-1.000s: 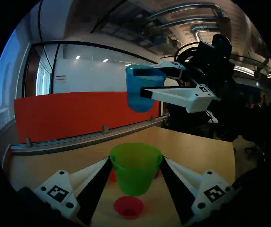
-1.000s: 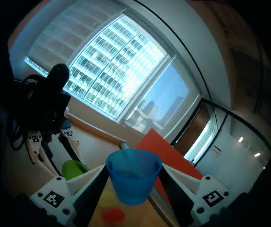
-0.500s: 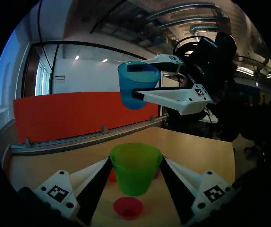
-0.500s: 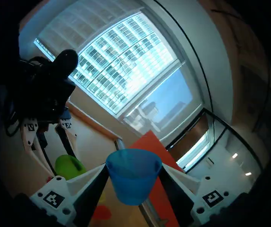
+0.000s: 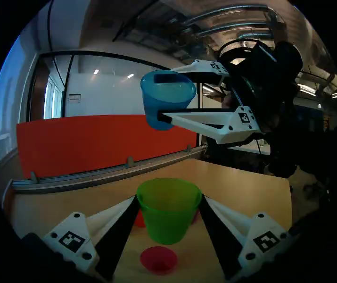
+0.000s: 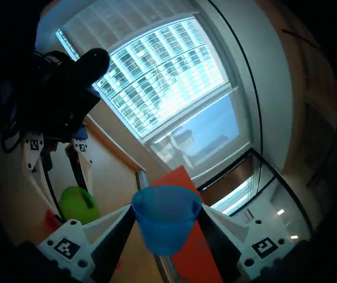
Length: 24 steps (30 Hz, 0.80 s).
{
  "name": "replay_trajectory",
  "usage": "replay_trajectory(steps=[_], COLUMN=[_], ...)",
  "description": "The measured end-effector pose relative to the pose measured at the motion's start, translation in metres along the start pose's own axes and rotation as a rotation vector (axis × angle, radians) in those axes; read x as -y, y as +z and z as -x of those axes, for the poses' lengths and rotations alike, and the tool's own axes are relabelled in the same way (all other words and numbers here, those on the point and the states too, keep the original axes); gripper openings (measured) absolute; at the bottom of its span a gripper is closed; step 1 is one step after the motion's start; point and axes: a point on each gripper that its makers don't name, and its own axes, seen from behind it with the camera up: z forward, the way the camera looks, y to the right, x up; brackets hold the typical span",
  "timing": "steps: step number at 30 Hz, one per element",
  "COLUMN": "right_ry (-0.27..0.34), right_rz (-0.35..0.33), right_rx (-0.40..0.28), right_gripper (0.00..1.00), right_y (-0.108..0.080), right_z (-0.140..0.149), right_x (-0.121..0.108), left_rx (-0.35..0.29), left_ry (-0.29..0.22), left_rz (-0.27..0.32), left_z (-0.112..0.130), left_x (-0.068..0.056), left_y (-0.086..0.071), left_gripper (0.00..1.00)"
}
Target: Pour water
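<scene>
In the left gripper view my left gripper (image 5: pixel 168 214) is shut on a green cup (image 5: pixel 168 208), held upright just above the wooden table (image 5: pixel 243 184). Above it and slightly behind, my right gripper (image 5: pixel 168 101) holds a blue cup (image 5: pixel 166 98), tilted a little to the left. In the right gripper view the blue cup (image 6: pixel 166 217) sits between the fingers of my right gripper (image 6: pixel 166 221), shut on it. The green cup (image 6: pixel 78 203) and the left gripper (image 6: pixel 57 155) appear lower left there. No water stream is visible.
A red cup (image 5: pixel 158 259) stands on the table under the green cup, and another red thing (image 5: pixel 140 218) lies behind it. An orange partition (image 5: pixel 88 141) with a metal rail (image 5: pixel 111 170) borders the table's far edge. Large windows (image 6: pixel 168 89) rise beyond.
My right gripper has carried the blue cup up and to the left above the green cup, rolling it further. The left gripper and green cup have stayed put.
</scene>
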Motion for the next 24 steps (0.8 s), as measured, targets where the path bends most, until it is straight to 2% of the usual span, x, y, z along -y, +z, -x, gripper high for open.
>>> replay_trajectory(steps=[24], right_ry=[-0.148], right_rz=[0.01], right_rx=[0.013], right_gripper=[0.9], right_y=[0.0091], right_z=[0.0009], right_x=[-0.0096], left_rx=[-0.007], left_ry=[-0.005], left_rz=[0.011], left_z=[-0.0041], left_x=[-0.0029], left_y=[0.0009], left_gripper=[0.88])
